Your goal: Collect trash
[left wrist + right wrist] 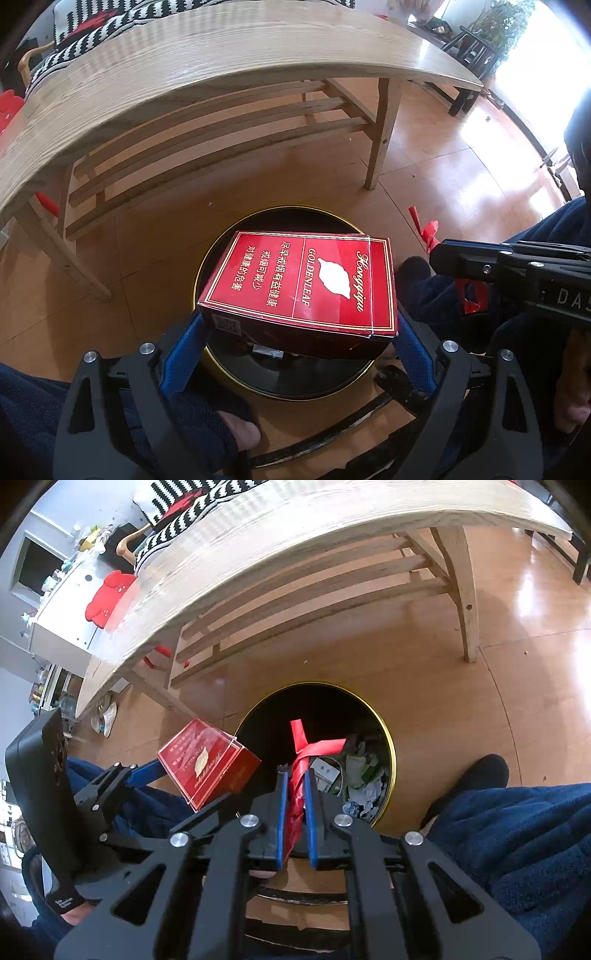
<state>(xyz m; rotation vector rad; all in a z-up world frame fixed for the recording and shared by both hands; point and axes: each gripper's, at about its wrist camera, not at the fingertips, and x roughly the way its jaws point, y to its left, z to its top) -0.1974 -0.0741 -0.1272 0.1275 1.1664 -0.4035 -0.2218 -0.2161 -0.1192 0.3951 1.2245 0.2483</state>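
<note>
Two black hand-held grippers with blue finger pads hang over a round black waste bin with a thin gold rim [388, 738], which stands on a glossy orange-brown floor beside a long pale wooden bench with slatted shelves [207, 70].

The left gripper [299, 336] pinches a flat red cardboard cigarette box with gold lettering and a white leaf emblem [306, 284] by its two side edges. The box is held printed face up, tilted, above the near edge of the bin's opening.

The right gripper [295, 794] has its fingers pressed nearly together on a crumpled strip of glossy red wrapping [306, 753]. The strip runs between the pads and sticks out past the fingertips, directly above the bin's mouth.

Inside the bin lies a heap of crumpled white, green and blue paper scraps [354, 779].

Dark blue fleece clothing on the person's legs [517, 830] fills the lower right of the right wrist view, with a black shoe or sock [476, 775] next to the bin.
</note>
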